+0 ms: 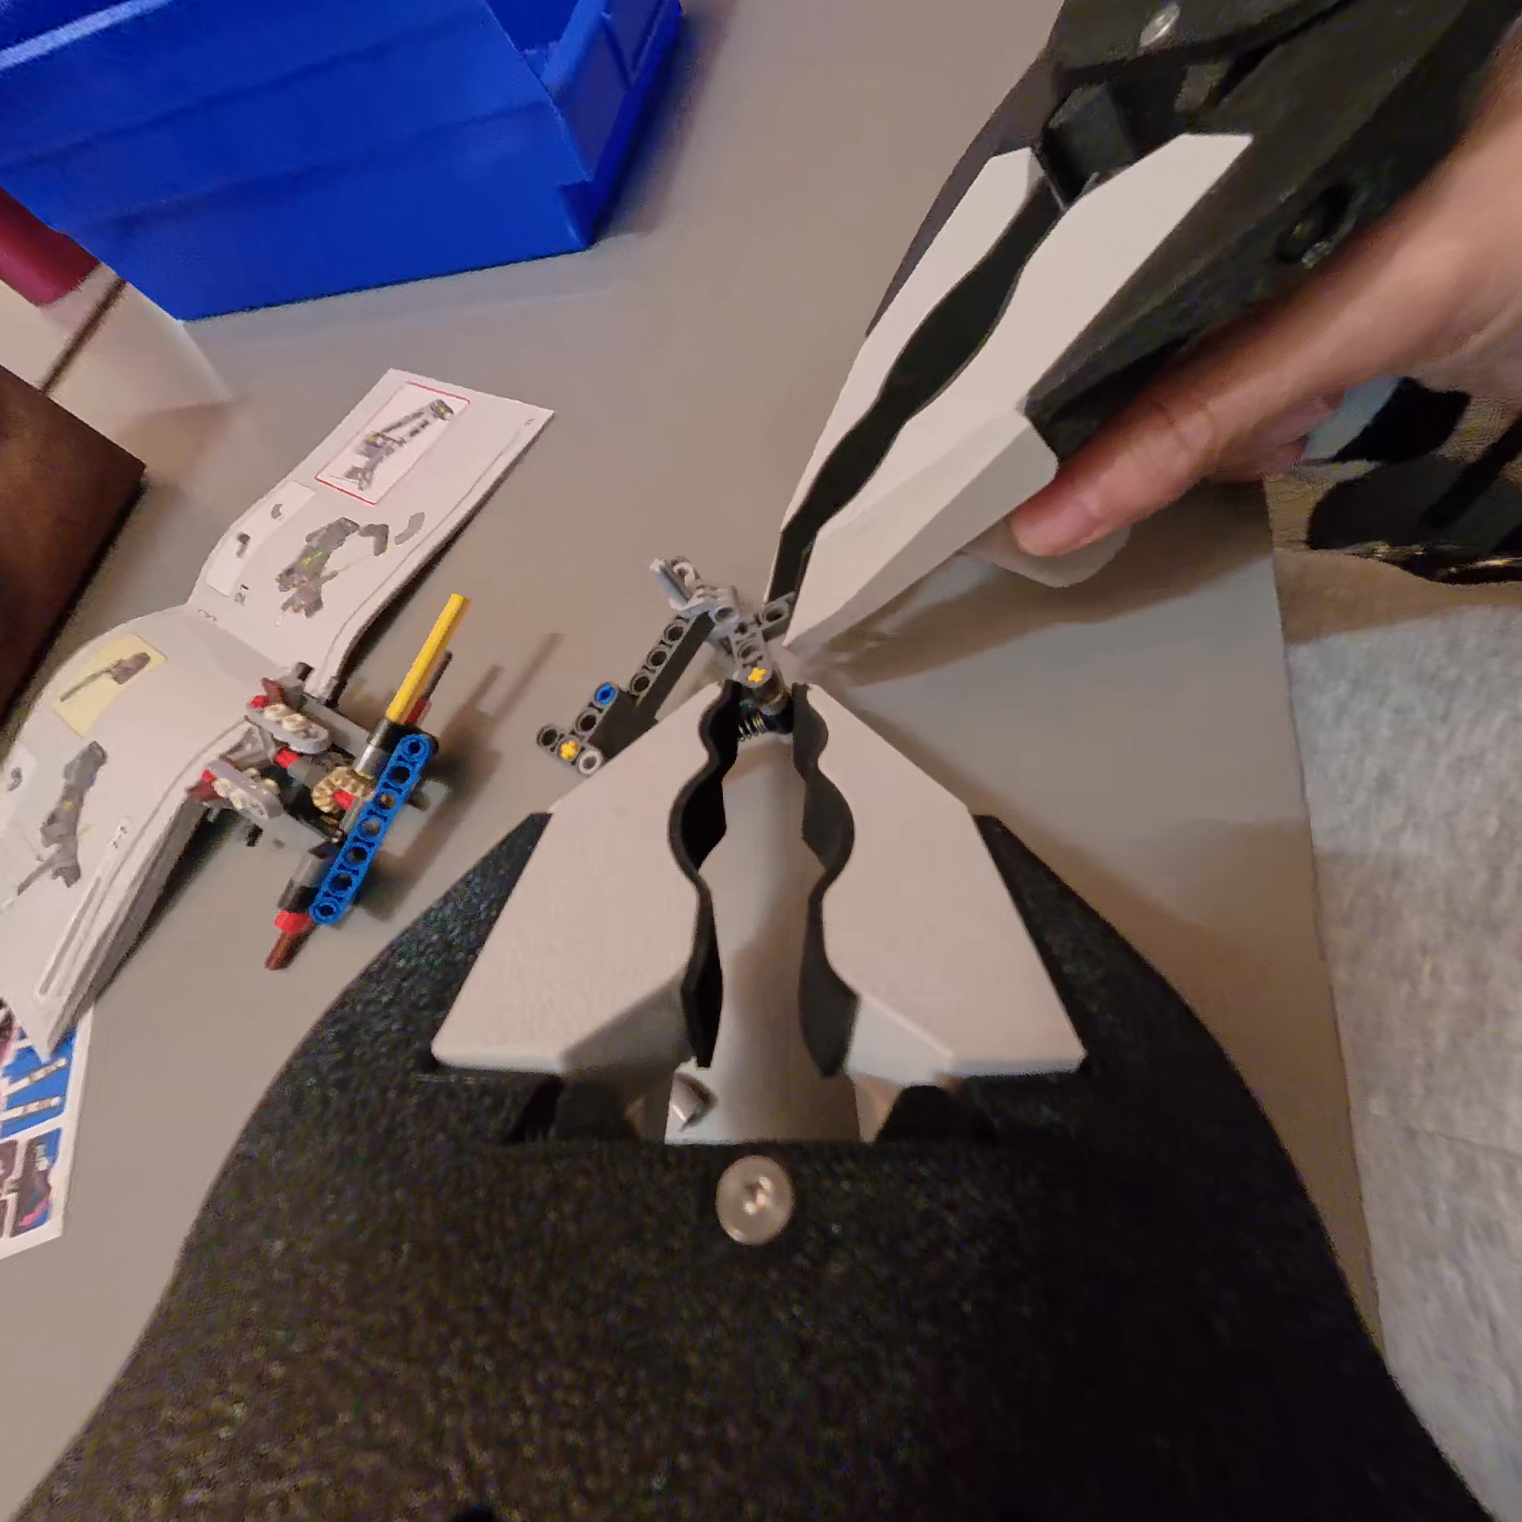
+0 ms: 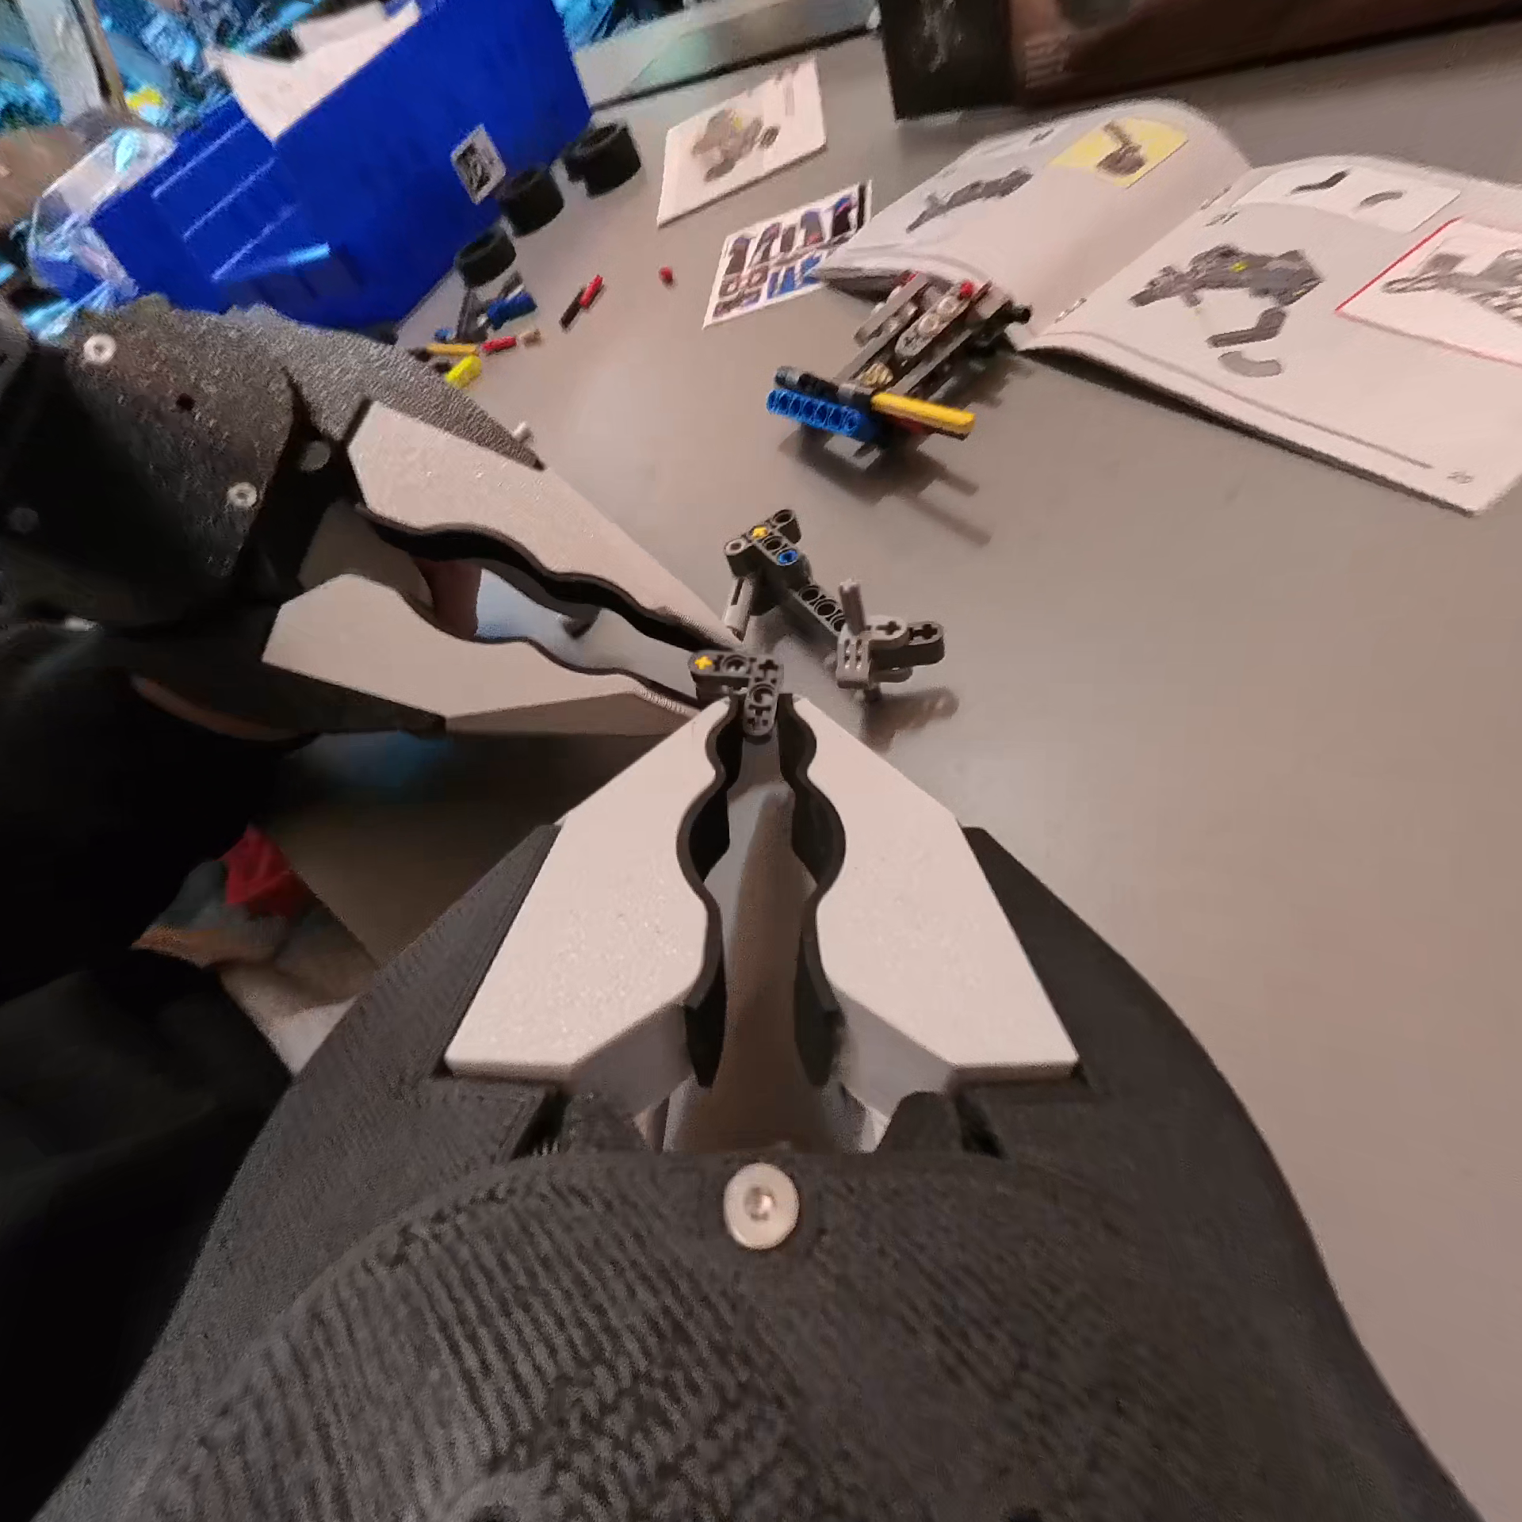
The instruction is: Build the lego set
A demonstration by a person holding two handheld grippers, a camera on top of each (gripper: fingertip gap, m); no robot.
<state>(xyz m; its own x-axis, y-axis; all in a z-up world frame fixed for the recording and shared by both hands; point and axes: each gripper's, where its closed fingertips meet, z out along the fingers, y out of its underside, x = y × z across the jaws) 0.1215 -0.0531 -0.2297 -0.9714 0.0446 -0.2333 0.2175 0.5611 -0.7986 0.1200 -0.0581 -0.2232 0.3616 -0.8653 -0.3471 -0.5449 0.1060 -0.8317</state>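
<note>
Here we see left gripper [image 1: 762, 700] clamped on spring-tipped end of small grey lego assembly [image 2: 745, 675]; right gripper [image 2: 753, 712] pinches its connector end. Beyond tips: dark beam assembly [image 2: 824, 597] on table [image 2: 1153, 741]. Far left, blue bin [image 2: 395, 165] holds white sheet [image 2: 305, 66].

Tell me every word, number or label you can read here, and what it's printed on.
Nothing reads clearly enough to quote.
Open instruction booklet: page numbers too small.
Sticker sheet: print blurred.
Label on the blue bin: too small.
Loose leaflet: too small.
Dark box: blurred.
</note>
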